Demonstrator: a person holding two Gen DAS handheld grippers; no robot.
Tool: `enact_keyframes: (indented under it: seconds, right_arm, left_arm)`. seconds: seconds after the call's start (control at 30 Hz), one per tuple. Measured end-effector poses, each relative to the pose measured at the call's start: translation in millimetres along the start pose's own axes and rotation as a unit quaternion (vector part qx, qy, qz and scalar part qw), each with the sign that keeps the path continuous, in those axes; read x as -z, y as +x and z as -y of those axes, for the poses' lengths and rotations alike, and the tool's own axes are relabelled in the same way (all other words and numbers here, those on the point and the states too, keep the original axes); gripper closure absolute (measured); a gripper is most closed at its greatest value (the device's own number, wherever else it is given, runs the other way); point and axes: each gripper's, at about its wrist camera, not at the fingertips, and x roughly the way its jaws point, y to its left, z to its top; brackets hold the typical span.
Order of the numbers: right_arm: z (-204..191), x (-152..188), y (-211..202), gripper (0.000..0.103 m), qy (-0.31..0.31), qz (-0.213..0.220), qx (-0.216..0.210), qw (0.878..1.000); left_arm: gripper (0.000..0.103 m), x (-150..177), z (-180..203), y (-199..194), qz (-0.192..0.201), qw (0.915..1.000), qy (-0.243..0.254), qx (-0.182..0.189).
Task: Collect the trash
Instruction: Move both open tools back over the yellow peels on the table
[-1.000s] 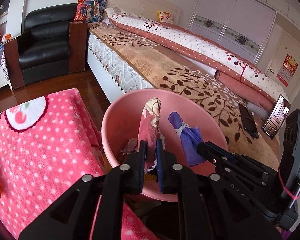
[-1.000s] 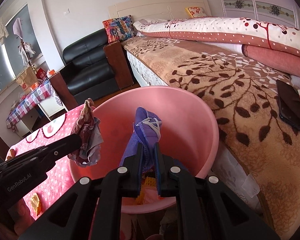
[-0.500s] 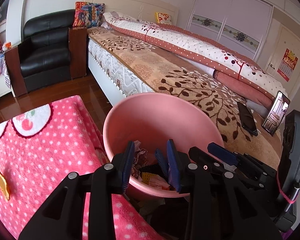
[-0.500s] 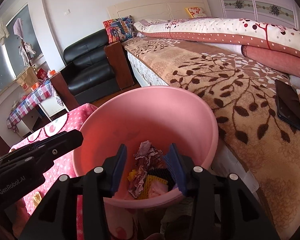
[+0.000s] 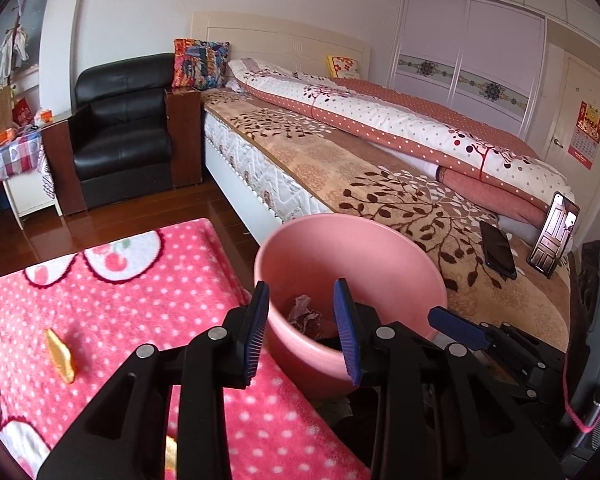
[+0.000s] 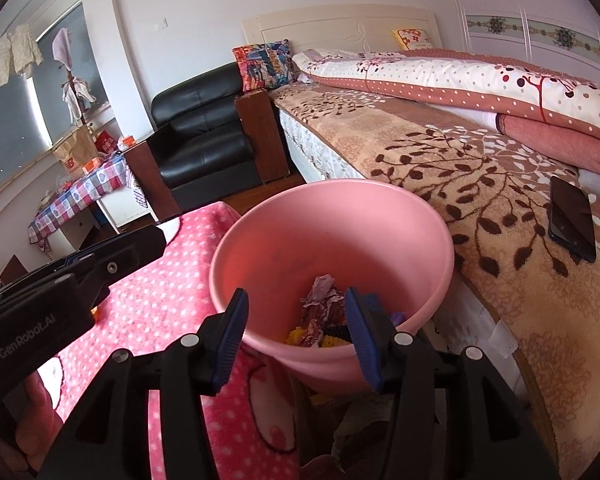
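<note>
A pink bin (image 6: 428, 240) stands at centre frame, its mouth open with crumpled trash (image 6: 320, 312) low inside. A bed (image 6: 500, 240) presses close on the right and a pink dotted blanket (image 5: 120, 300) on the left. The wood floor (image 5: 120, 216) at upper left lies bare.

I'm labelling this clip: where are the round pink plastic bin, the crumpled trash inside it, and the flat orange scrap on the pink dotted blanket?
Pink plastic bin (image 6: 428, 216): right wrist view, far rim.
Crumpled trash (image 6: 320, 304): right wrist view, top.
Orange scrap (image 5: 60, 356): left wrist view, middle.
</note>
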Motion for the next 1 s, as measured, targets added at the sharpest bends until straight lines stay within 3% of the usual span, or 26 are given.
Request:
enact_keyframes:
  seconds: [0.73, 1.0]
  right_arm:
    - [-88, 29, -35, 0.053, -0.063, -0.008, -0.058, 0.996]
    - [-117, 45, -19, 0.053, -0.093, -0.043, -0.105, 0.989]
  left_arm:
    - [0.069, 20, -46, -48, 0.018, 0.9981, -0.031, -0.051]
    - [0.069, 32, -122, -61, 0.011, 0.9901, -0.089, -0.108]
